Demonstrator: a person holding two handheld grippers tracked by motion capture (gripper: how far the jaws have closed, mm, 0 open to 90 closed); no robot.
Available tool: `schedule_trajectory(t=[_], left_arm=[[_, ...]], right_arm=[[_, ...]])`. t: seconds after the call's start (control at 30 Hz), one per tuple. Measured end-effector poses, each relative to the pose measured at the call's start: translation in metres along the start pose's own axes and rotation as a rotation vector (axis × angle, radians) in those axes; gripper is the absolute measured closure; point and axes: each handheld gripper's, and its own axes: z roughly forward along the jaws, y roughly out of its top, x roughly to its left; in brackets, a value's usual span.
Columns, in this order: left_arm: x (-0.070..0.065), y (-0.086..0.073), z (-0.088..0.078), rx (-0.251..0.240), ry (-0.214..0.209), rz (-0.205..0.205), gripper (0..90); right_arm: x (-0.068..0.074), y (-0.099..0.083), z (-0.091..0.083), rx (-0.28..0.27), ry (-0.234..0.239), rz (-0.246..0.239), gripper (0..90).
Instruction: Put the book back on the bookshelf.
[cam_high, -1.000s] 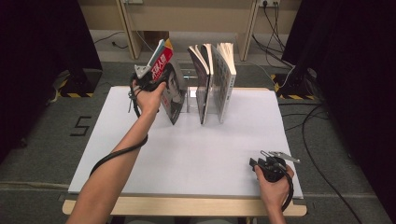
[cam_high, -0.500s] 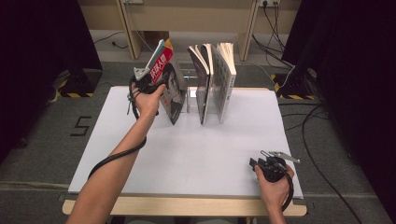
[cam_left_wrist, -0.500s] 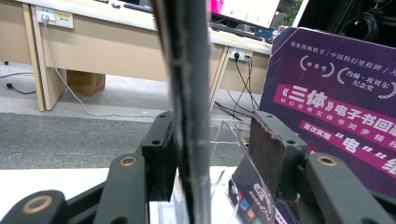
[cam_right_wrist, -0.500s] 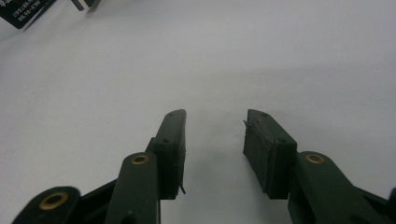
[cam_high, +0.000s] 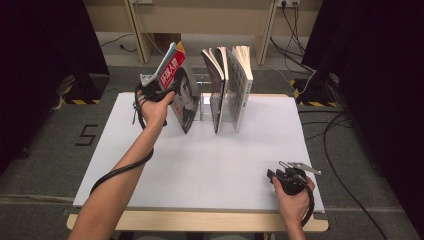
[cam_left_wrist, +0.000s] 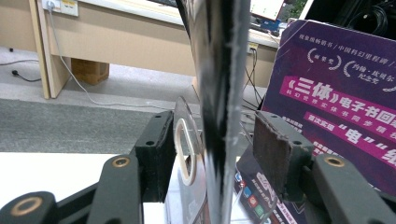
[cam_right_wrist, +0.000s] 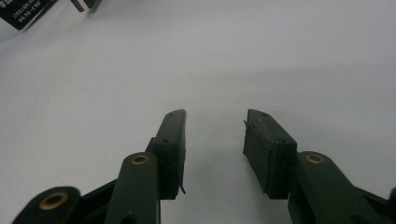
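glossy book (cam_high: 181, 92) between parted left claw (cam_left_wrist: 219, 154)

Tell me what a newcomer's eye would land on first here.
The tilted book with a face on its cover, at the table's far left, with the left gripper astride its edge, jaws just opened. Beside it two more books stand upright; the right gripper rests open at the near right.
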Motion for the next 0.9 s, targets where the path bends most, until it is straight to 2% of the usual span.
schedule_trajectory(t=[0.37, 0.43, 0.6, 0.77, 0.83, 0.9], left_arm=[[0.0, -0.001, -0.009, 0.019, -0.011, 0.009, 46.8], [0.0, -0.001, -0.011, 0.027, -0.016, -0.001, 46.6], [0.0, -0.003, -0.016, 0.041, -0.006, 0.021, 45.8], [0.002, -0.005, -0.019, 0.058, -0.017, 0.004, 45.2], [0.002, -0.007, -0.019, 0.065, -0.034, -0.019, 45.0], [0.002, -0.009, -0.02, 0.069, -0.038, -0.013, 45.0]], right_arm=[[0.001, 0.0, 0.0, 0.0, 0.001, 0.005, 58.8], [0.001, 0.0, 0.0, -0.001, -0.001, -0.004, 58.8], [0.002, 0.0, 0.0, 0.0, 0.0, -0.004, 58.8], [0.001, 0.0, 0.0, 0.0, -0.004, -0.005, 58.8], [0.001, 0.0, -0.001, 0.0, -0.003, -0.003, 58.8], [0.001, 0.0, 0.0, 0.0, -0.003, -0.001, 58.7]])
